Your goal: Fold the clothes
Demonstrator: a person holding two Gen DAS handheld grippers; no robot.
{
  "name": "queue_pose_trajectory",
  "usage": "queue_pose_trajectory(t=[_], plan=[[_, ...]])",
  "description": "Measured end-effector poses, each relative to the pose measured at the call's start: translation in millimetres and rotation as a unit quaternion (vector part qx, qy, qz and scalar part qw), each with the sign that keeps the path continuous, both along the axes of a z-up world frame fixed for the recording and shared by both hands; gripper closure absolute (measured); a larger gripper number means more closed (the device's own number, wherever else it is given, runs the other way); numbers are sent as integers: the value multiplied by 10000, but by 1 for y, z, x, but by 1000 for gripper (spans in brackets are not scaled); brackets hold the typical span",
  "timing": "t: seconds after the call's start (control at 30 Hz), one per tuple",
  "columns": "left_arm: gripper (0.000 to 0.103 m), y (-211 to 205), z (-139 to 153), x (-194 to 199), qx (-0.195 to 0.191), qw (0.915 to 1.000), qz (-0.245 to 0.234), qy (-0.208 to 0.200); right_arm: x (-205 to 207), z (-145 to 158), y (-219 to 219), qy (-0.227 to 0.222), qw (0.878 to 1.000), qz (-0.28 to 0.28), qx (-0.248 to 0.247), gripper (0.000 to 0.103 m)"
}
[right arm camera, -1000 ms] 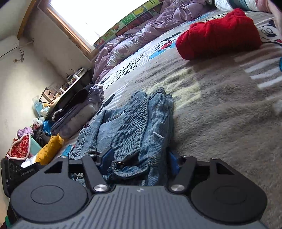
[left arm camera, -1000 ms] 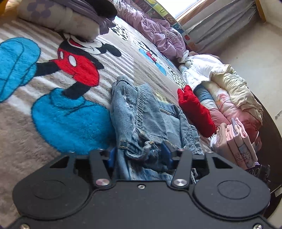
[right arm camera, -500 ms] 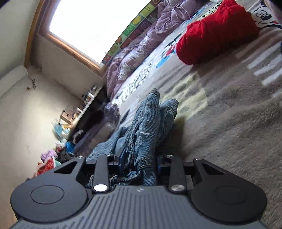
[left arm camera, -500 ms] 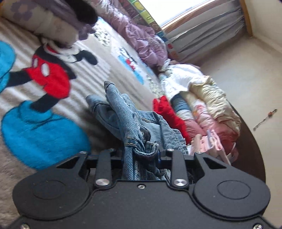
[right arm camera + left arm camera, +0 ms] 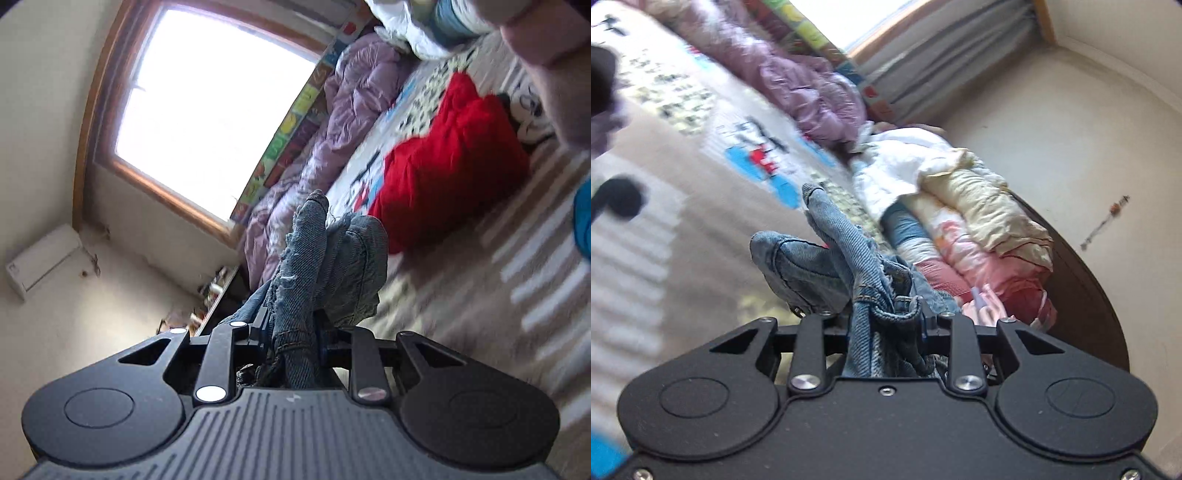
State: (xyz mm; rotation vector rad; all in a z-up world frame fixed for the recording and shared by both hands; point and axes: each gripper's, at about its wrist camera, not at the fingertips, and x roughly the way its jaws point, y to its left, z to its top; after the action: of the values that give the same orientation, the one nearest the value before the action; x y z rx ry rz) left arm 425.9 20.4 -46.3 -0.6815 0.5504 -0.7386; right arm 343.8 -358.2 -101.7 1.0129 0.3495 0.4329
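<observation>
Lifting: both tools now carry the denim garment [image 5: 849, 266] up off the cartoon-print bed cover [image 5: 665, 206]; a second ago it lay spread flat on that cover with the jaws standing wide on either side of its edge.
Left tool [image 5: 886, 325]: narrowed from wide to a tight pinch; a bunched hem of denim sits between the jaws at lower centre of the left wrist view, and the pads press on it.
Right tool [image 5: 291, 332]: jaws closing at this moment, with a frayed fold of the same denim garment [image 5: 325, 258] clamped between them at lower centre of the right wrist view.
Garment place: hanging forward from both tools, its folds standing up toward mid-frame, above the bed rather than flat on it.
Surroundings: red garment [image 5: 454, 155] on the bed at the right of the right wrist view; stack of folded clothes [image 5: 979, 236] at the right of the left wrist view; crumpled purple bedding [image 5: 332, 122] under the window [image 5: 207, 107].
View change: both views have tilted and blurred, and the window and wall fill more of the frame than a second ago.
Meaning for the task: the grasp looks complete, so by my reading the step in hand is raising the denim to shake it out or carry one edge over.
Risk: bunched fabric may slip if the pinch holds only a few layers.
</observation>
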Motion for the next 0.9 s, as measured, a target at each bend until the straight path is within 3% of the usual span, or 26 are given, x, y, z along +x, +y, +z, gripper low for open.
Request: queue_pose_trajectory(t=[0.23, 0.4, 0.5, 0.6, 0.67, 0.73, 0.77, 0.83, 0.9], plan=[[76, -46, 28, 66, -269, 9966, -483, -616, 40, 31, -46, -519, 9965, -659, -2, 77], [77, -75, 36, 119, -677, 9906, -777, -900, 69, 62, -72, -1022, 9876, -1125, -384, 77], [77, -90, 27, 150, -932, 9881, -908, -826, 84, 74, -81, -1221, 9790, -1442, -765, 77], [77, -107, 2, 173, -933, 9892, -980, -560, 101, 67, -89, -946, 9706, -1869, -1182, 76], [77, -130, -31, 184, -339, 9943, -1011, 17, 114, 53, -88, -295, 9578, -2254, -1757, 57], [76, -138, -56, 183, 49, 9957, -904, 213, 126, 37, -87, 277, 9406, -2528, -2248, 39], [74, -143, -68, 183, 241, 9956, -848, 308, 131, 30, -86, 476, 9324, -2613, -2450, 39], [72, -132, -67, 181, 48, 9968, -738, 308, 133, 28, -79, 462, 9192, -2717, -2811, 40], [70, -127, -58, 175, 134, 9980, -602, 113, 131, 32, -71, 358, 9054, -2851, -3127, 40]])
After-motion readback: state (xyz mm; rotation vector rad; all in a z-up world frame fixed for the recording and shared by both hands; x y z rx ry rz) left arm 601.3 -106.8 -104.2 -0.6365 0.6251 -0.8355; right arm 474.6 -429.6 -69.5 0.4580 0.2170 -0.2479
